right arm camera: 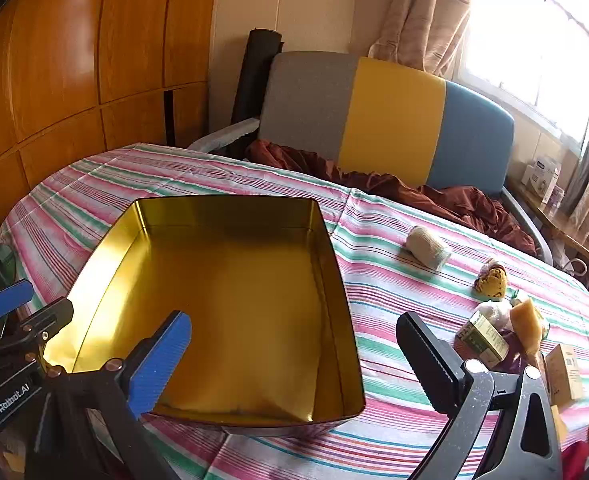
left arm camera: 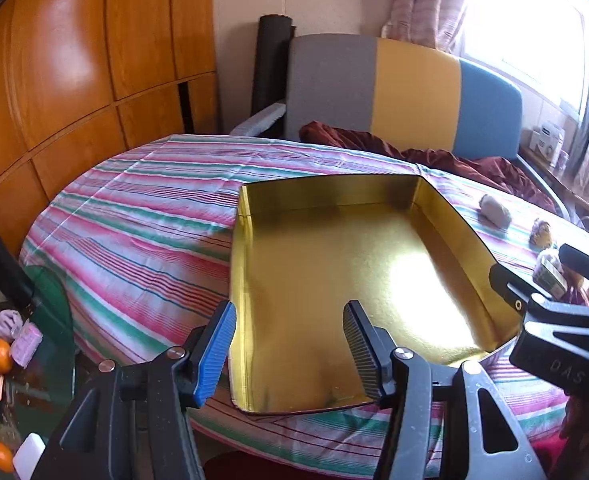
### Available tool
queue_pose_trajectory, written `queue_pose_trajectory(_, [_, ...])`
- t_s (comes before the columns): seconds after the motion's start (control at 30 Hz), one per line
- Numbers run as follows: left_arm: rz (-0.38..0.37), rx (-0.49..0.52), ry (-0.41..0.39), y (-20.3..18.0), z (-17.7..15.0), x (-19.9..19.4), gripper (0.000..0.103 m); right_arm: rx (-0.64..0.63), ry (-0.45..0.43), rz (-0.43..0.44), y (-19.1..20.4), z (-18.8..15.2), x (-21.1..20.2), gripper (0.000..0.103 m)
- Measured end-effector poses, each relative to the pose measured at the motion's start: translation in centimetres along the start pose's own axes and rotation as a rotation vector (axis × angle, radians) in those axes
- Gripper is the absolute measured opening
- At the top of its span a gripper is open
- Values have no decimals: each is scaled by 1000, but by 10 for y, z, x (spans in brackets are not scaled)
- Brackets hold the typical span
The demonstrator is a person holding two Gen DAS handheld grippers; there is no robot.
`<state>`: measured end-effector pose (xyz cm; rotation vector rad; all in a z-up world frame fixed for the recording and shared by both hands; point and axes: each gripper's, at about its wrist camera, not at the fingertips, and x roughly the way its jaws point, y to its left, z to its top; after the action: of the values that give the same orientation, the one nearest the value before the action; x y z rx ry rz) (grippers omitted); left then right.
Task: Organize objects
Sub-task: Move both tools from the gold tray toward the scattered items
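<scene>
Striped cloth covers the table point(right arm camera: 254, 176); on it sits the empty gold tin point(right arm camera: 230, 304), small items point(right arm camera: 490, 336) scattered to its right; we hold the left gripper point(left arm camera: 290, 344) half-open and empty, the right gripper point(right arm camera: 294, 364) wide and empty; we should pick the nearest item first; only the right view shows the bandage roll point(right arm camera: 428, 253) clearly.

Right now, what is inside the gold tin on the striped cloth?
Nothing shows inside the gold tin: only its bare shiny floor and walls. In the right wrist view the near left corner is covered by the right gripper's blue finger; the left wrist view shows that corner bare too.
</scene>
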<state>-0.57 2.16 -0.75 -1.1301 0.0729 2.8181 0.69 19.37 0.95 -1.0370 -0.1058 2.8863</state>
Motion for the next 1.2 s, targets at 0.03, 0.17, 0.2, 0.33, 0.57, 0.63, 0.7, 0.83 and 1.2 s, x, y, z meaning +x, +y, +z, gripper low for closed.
queue_pose_trajectory(0.03, [-8, 7, 5, -2, 0, 1, 56, 1, 2, -4, -3, 1, 0, 103])
queue_pose_trajectory(0.17, [-81, 53, 43, -16, 0, 8, 56, 10, 12, -30, -18, 1, 3, 103])
queue_pose_trajectory(0.2, [-99, 63, 51, -18, -1, 10, 56, 12, 13, -39, -22, 1, 3, 103])
queue_pose_trajectory(0.33, [-174, 97, 88, -34, 1, 14, 57, 20, 24, -69, -47, 0, 5, 103])
queue_pose_trajectory(0.57, [-224, 159, 75, -65, 4, 10, 57, 86, 58, -120, -108, 1, 6, 103])
queue_pose_trajectory(0.63, [-204, 179, 87, -75, 7, 13, 57, 114, 60, -118, -129, 1, 6, 103])
queue_pose_trajectory(0.7, [-182, 203, 89, -83, 7, 14, 57, 147, 68, -129, -151, 0, 4, 103])
queue_pose_trajectory(0.83, [-149, 268, 69, -102, 7, 14, 57, 211, 62, -174, -199, -1, 3, 103])
queue_pose_trajectory(1.2, [-139, 412, 23, -145, 7, 12, 57, 509, 63, -175, -316, -31, 21, 103])
